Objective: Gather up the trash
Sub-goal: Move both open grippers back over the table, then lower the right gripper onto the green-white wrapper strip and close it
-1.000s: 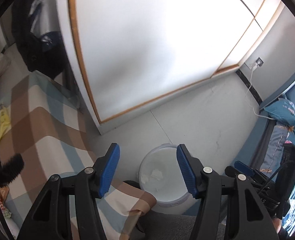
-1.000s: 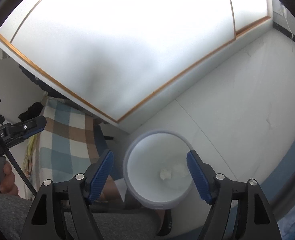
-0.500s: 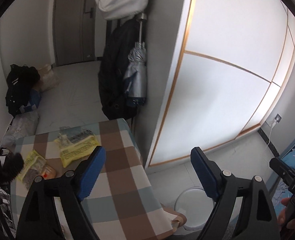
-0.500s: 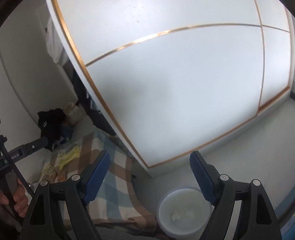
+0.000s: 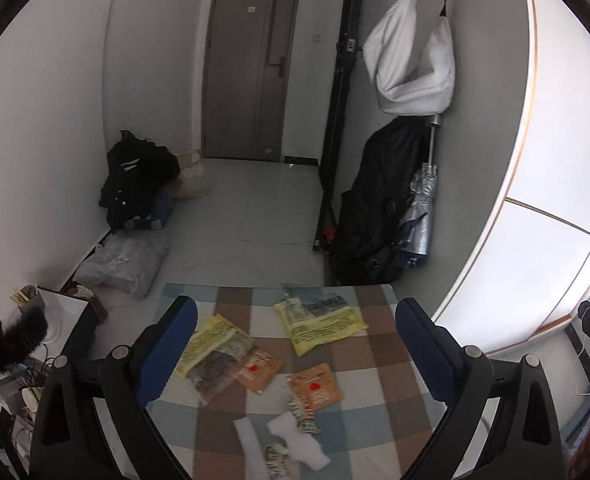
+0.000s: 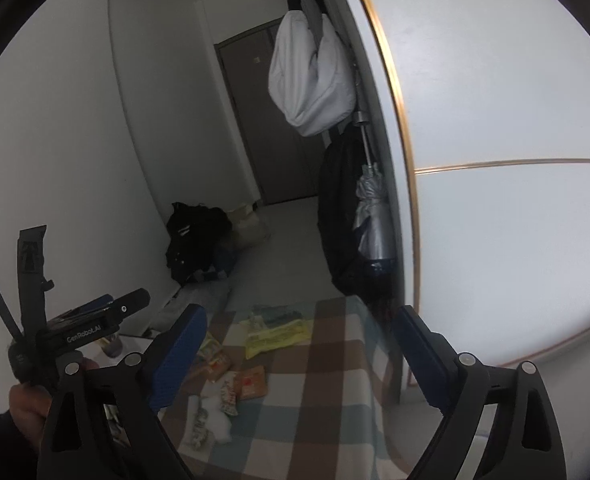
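Trash lies on a checked tablecloth (image 5: 375,376): a yellow bag (image 5: 320,322), a second yellow packet (image 5: 211,346), two orange sachets (image 5: 315,389), crumpled white tissues (image 5: 299,442) and small wrappers. My left gripper (image 5: 295,354) is open and empty, held above the trash. My right gripper (image 6: 299,358) is open and empty, higher and further back, with the yellow bag (image 6: 277,334) and tissues (image 6: 215,412) below it. The left gripper's body (image 6: 87,328) shows at the left of the right wrist view.
A white wardrobe (image 5: 543,184) stands right of the table. A black coat (image 5: 379,216), silver umbrella (image 5: 419,224) and white bag (image 5: 411,68) hang beside it. Black clothes (image 5: 135,180) and plastic bags (image 5: 123,260) lie on the floor by the door (image 5: 251,68).
Both grippers have swung up and left, away from the white bin on the floor, and now face the table with the trash. Both stayed open and empty.
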Motion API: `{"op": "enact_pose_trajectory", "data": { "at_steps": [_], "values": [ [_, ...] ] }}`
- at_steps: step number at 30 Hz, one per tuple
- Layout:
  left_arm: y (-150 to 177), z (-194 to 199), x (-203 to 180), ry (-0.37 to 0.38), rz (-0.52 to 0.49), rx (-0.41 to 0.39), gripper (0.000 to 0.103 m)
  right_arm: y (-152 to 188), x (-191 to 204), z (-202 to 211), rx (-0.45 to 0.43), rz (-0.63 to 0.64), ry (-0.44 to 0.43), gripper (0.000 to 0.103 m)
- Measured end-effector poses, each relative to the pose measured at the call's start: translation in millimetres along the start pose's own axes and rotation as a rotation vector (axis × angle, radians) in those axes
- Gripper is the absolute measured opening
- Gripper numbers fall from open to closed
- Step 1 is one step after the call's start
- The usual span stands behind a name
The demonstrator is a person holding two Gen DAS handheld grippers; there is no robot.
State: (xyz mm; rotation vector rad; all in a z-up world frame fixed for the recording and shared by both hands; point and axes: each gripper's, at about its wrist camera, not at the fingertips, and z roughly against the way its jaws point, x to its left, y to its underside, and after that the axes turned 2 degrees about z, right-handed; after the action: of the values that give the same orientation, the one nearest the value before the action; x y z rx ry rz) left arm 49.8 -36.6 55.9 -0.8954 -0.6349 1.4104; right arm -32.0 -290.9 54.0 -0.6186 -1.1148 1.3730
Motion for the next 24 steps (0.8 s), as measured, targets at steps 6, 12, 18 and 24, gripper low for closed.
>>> {"op": "enact_pose_trajectory", "data": {
  "at_steps": [6, 12, 18, 24],
  "values": [
    [15.6, 1.2, 52.0, -0.074, 0.033, -0.020, 0.098, 16.2, 47.4, -38.9, 0.067, 0.052, -0.055, 0.095],
    [35.6, -19.6, 88.8, -0.113, 0.052, 0.062, 0.098, 38.4, 77.8, -76.2, 0.148, 0.072, -0.092, 0.095],
    [47.7, -24.1, 113.6, -0.081, 0.103, 0.100, 0.098, 62.6, 103.2, -107.1, 0.252, 0.100, -0.113, 0.095],
    [51.9, -27.9, 124.1, -0.040, 0.146, 0.139, 0.098, 81.4, 115.7, -128.0, 0.346, 0.138, -0.115, 0.095]
  ]
}}
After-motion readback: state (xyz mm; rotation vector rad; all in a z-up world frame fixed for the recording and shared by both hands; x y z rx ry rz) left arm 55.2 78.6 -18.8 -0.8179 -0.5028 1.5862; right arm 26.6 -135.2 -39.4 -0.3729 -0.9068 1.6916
